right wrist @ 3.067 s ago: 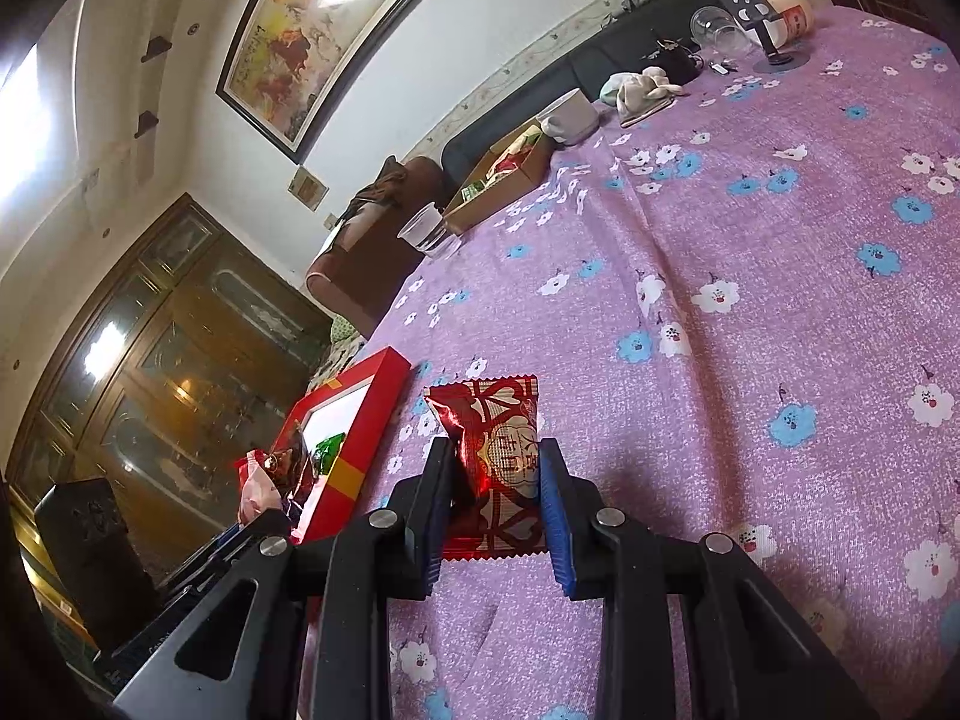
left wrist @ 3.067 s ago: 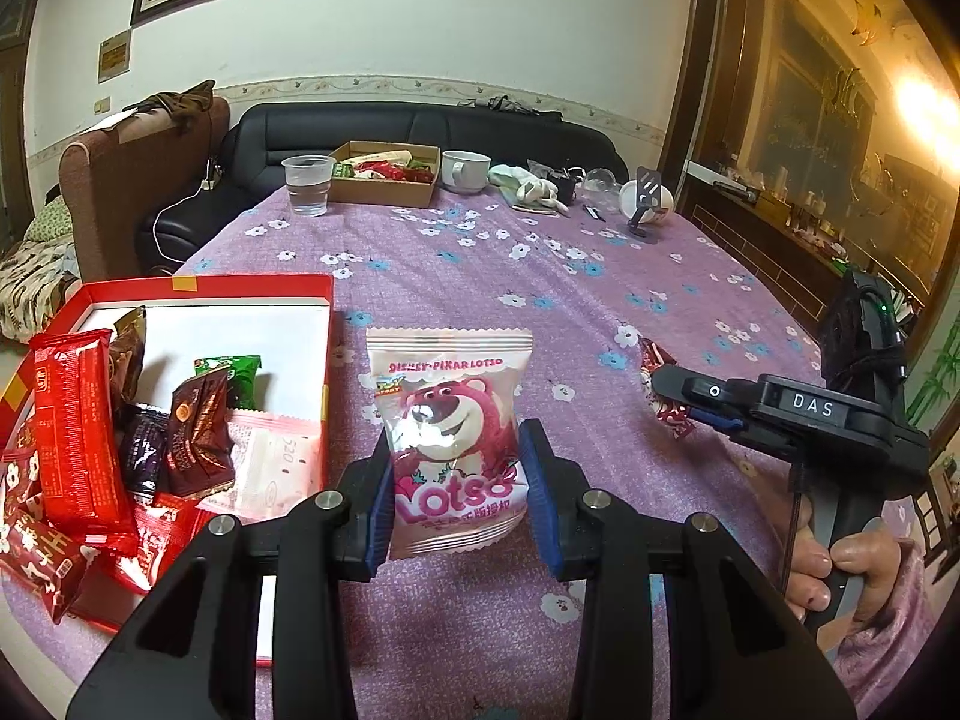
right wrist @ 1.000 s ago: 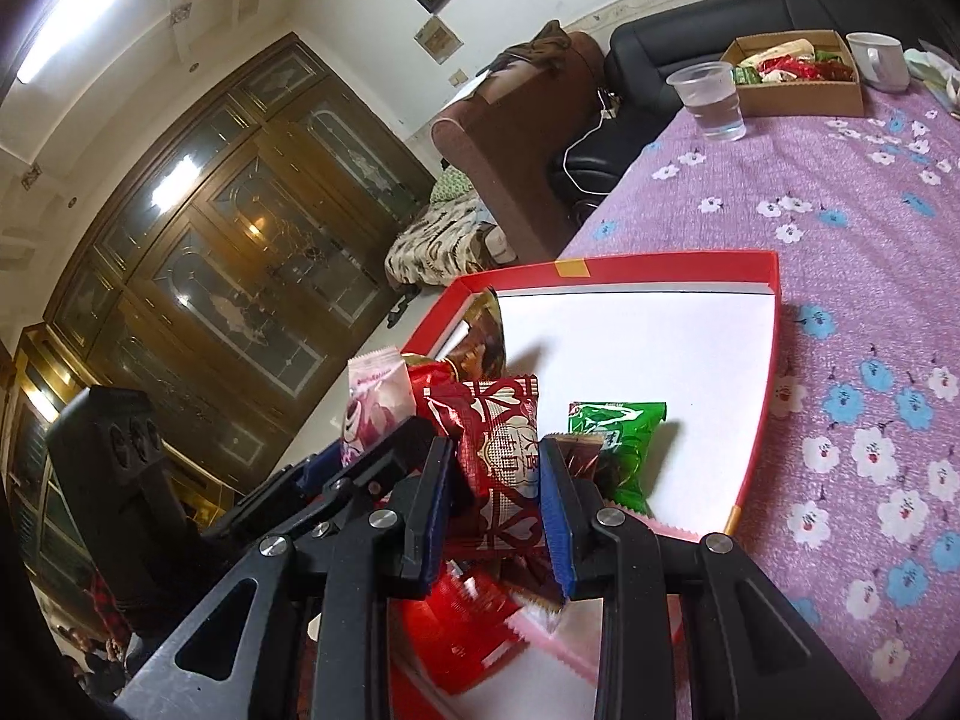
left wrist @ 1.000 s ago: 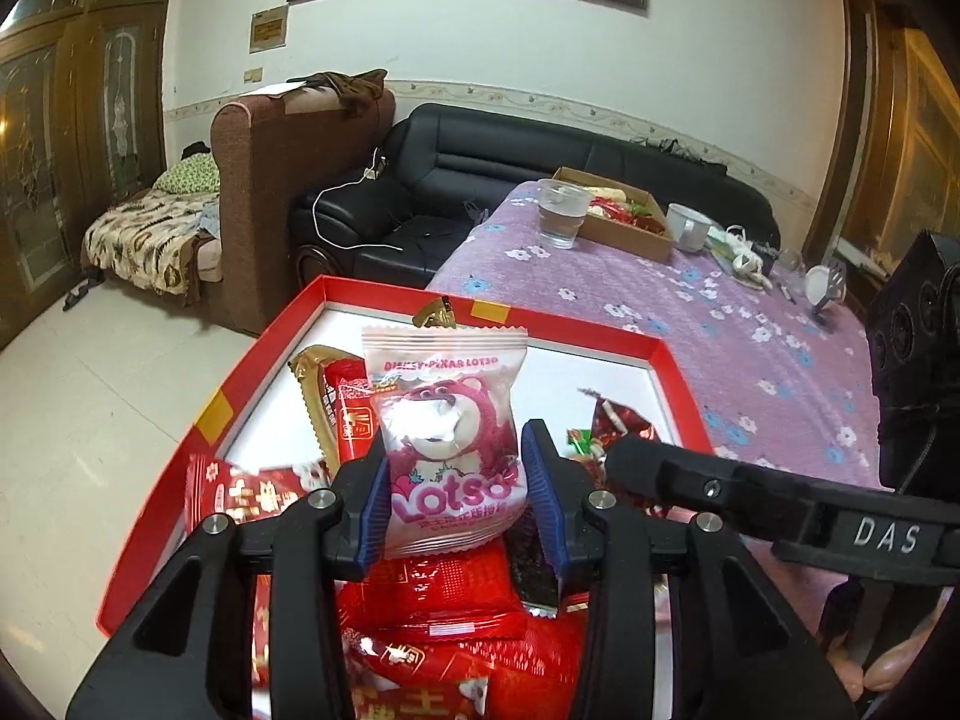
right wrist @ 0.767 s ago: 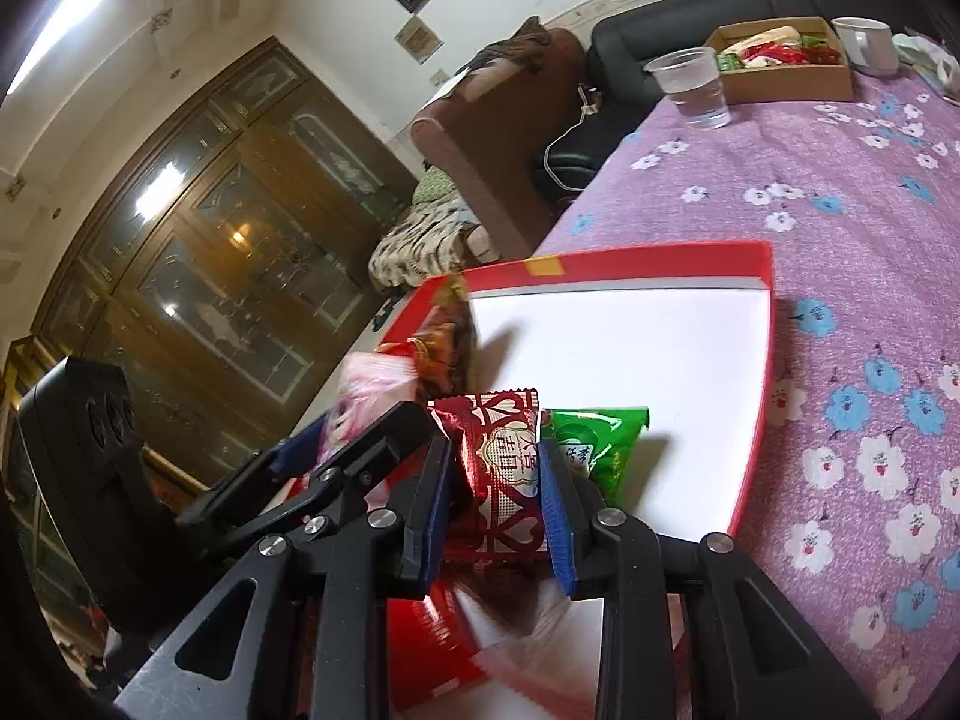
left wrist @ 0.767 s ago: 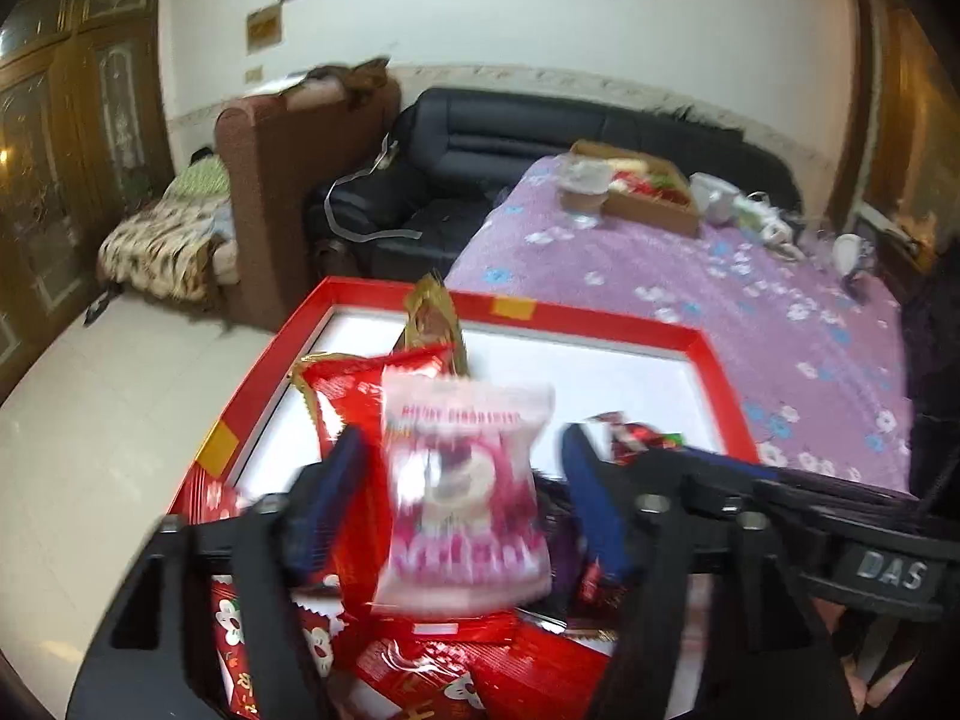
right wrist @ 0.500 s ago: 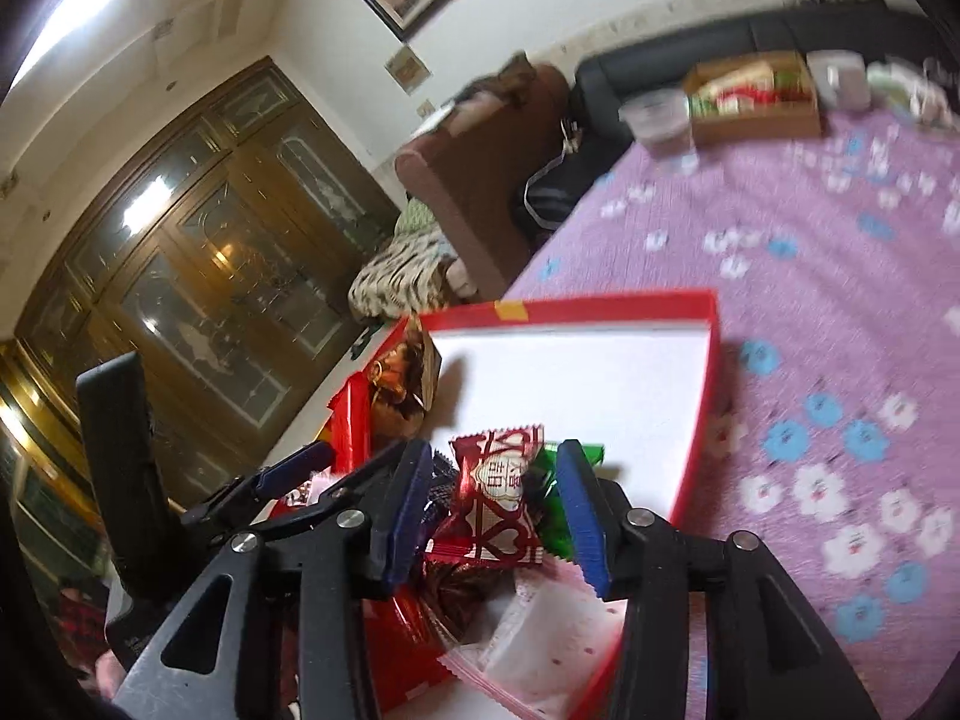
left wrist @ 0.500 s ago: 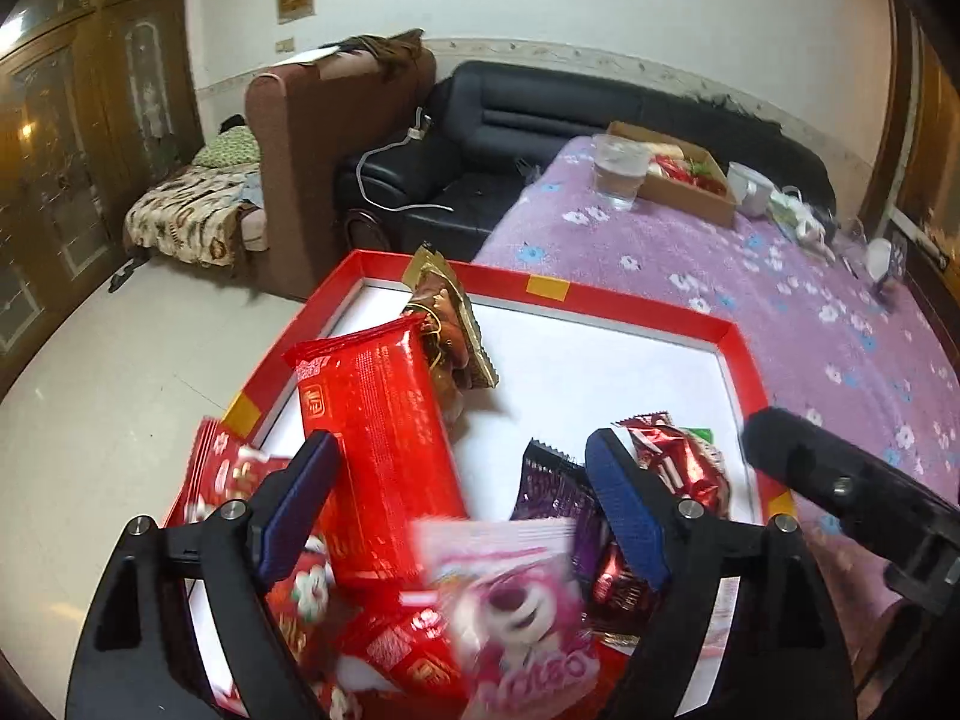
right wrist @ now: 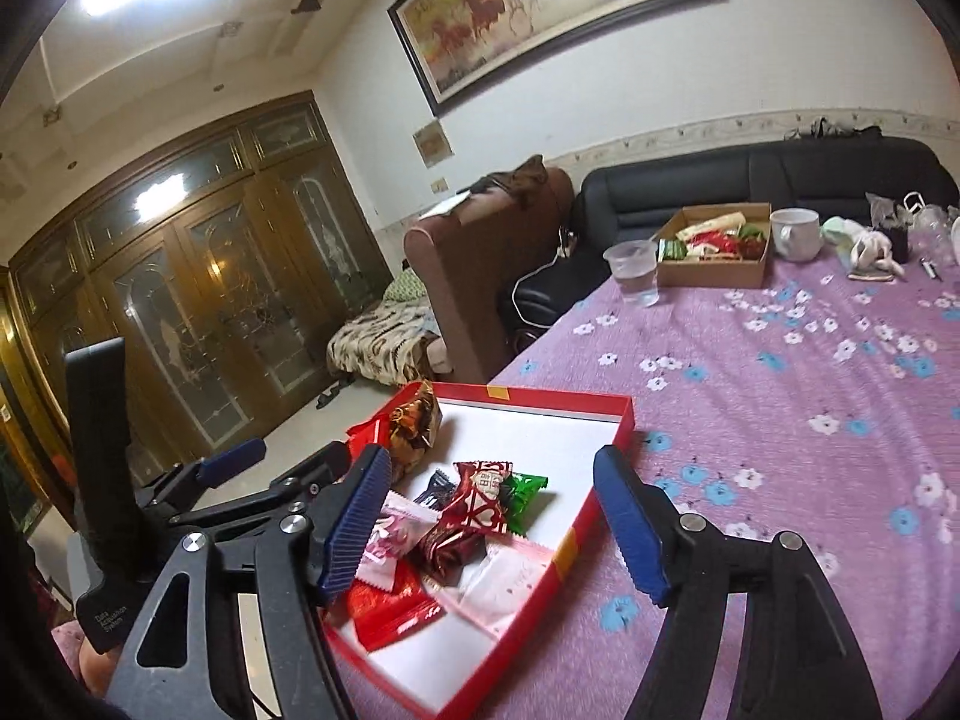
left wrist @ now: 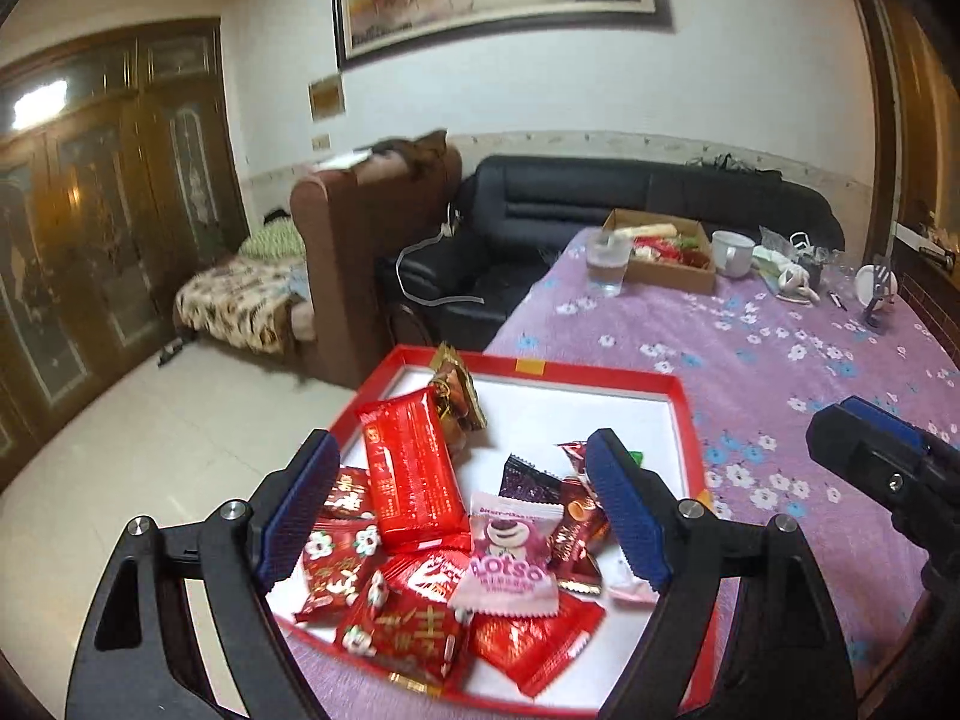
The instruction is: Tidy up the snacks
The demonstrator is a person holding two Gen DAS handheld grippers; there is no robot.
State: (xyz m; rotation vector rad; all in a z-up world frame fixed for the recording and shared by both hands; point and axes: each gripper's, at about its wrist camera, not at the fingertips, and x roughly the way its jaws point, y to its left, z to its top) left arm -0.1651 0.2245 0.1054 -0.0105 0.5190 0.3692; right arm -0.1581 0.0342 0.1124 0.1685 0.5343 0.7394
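A red box with a white floor (left wrist: 681,414) (right wrist: 621,426) sits at the near left corner of the purple flowered table. It holds several snack packets. The pink Lotso packet (left wrist: 507,564) (right wrist: 387,534) lies on the red packets. The red heart-patterned packet (right wrist: 477,495) lies by a green packet (right wrist: 522,495). My left gripper (left wrist: 462,513) is open and empty above the box. My right gripper (right wrist: 492,525) is open and empty above the box's near right side. The left gripper also shows in the right wrist view (right wrist: 234,459).
At the table's far end stand a plastic cup of water (left wrist: 607,269) (right wrist: 633,275), a cardboard box of snacks (left wrist: 663,257) (right wrist: 714,252) and a white mug (left wrist: 733,252) (right wrist: 797,233). A brown armchair (left wrist: 372,252) and a black sofa (left wrist: 600,210) stand beyond the table.
Both grippers have opened and let go. The Lotso packet dropped from the left one into the box, the heart-patterned packet from the right one. Both grippers have pulled back and up.
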